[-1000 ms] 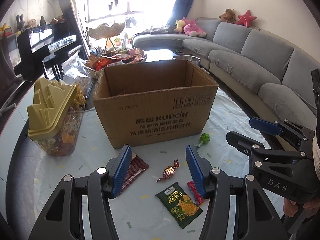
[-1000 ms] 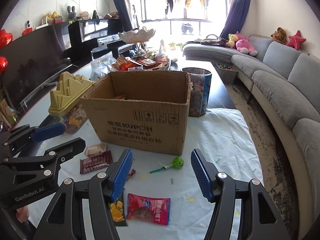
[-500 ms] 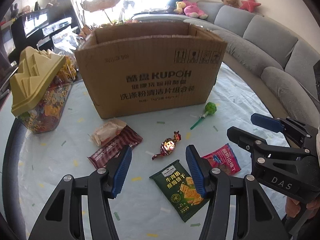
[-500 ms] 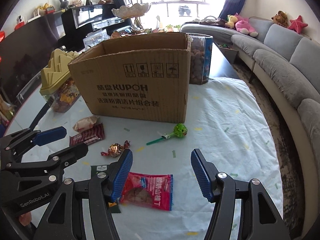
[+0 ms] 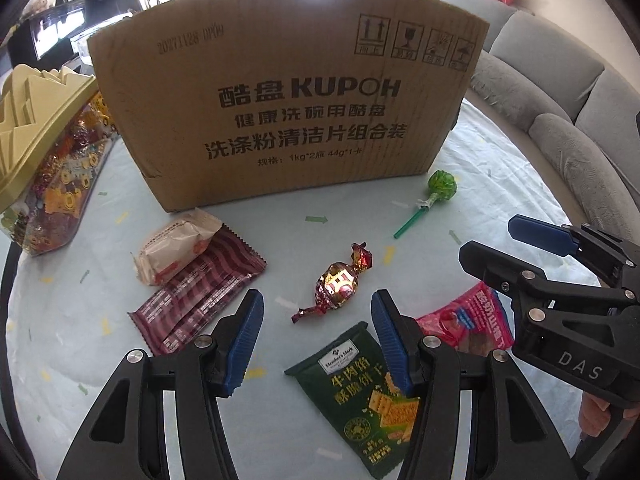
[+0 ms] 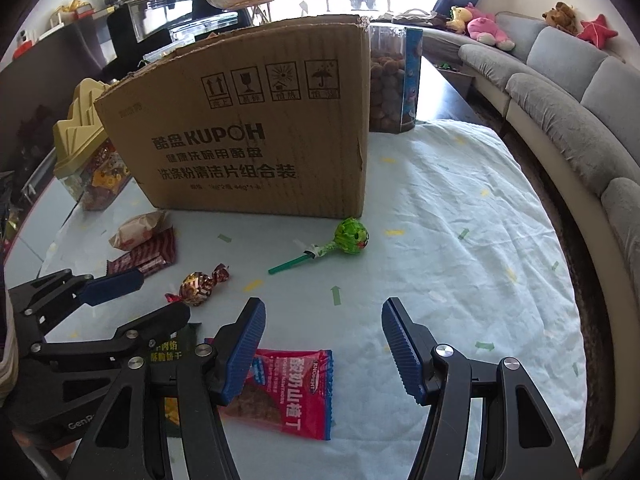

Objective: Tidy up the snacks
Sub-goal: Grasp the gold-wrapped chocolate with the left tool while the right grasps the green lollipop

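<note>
I count one cardboard box [image 5: 288,92], two snack jars [image 5: 44,160] [image 6: 394,80], one green lollipop [image 5: 440,186], one foil-wrapped candy [image 5: 338,284], and four flat snack packets [image 5: 200,296] [image 5: 176,244] [image 5: 372,396] [image 5: 476,320] on the worktop [image 6: 460,240].

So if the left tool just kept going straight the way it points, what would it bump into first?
Most likely the foil-wrapped candy, which lies on the tablecloth just ahead of the open left tool, between its fingers. Beyond it stands the cardboard box. Depth is hard to judge here.
</note>
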### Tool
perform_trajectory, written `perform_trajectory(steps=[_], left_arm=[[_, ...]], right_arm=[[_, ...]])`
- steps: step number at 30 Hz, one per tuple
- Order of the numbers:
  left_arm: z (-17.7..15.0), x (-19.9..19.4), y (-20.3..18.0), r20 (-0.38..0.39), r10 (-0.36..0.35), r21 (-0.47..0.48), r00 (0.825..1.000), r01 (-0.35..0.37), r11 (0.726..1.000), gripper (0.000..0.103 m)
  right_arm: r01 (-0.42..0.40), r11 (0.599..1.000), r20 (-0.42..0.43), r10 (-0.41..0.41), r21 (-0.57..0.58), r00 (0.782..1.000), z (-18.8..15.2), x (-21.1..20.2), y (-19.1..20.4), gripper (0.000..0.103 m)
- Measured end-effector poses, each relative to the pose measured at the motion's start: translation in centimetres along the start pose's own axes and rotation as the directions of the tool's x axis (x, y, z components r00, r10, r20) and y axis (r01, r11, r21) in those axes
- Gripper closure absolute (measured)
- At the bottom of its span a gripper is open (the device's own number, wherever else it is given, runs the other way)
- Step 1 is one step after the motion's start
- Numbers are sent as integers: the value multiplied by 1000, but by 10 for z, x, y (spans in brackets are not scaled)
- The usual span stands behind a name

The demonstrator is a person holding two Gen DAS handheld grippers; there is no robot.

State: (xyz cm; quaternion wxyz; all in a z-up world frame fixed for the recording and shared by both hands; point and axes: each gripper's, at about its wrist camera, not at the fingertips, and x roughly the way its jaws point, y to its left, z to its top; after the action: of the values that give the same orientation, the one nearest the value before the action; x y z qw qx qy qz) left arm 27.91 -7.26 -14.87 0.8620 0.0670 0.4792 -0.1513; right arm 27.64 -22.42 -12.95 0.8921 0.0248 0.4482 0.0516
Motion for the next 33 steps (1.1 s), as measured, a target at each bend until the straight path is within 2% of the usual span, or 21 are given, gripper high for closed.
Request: perform_trajectory(steps=[5,10,13,15,23,33], left_arm=[[5,12,-1,-12,-8,4,1000,8,1000,49],[9,20,-3,-15,-12,13,1000,12,1000,57],[10,23,-3,-12,-7,17,1000,7,1000,65],[12,24,-3,-11,-13,20,1000,14,1000,78],[30,24,-7,24,-48,-6,999,49,999,80],[57,22,-16,68,-40,-7,997,41,999,80]], right_arm=[[3,1000,-18,-3,9,1000,4,13,-4,41],[5,1000,-21,-4,16,1000,8,19,-7,41],[4,1000,-24,-4,16,1000,10,22,-7,41],[6,1000,-22,-6,16,1000,12,24,-7,41],[5,999,9,-5,49,1000,21,29,-17,41],[21,997,25,-23,74,999,35,41,-28,42]])
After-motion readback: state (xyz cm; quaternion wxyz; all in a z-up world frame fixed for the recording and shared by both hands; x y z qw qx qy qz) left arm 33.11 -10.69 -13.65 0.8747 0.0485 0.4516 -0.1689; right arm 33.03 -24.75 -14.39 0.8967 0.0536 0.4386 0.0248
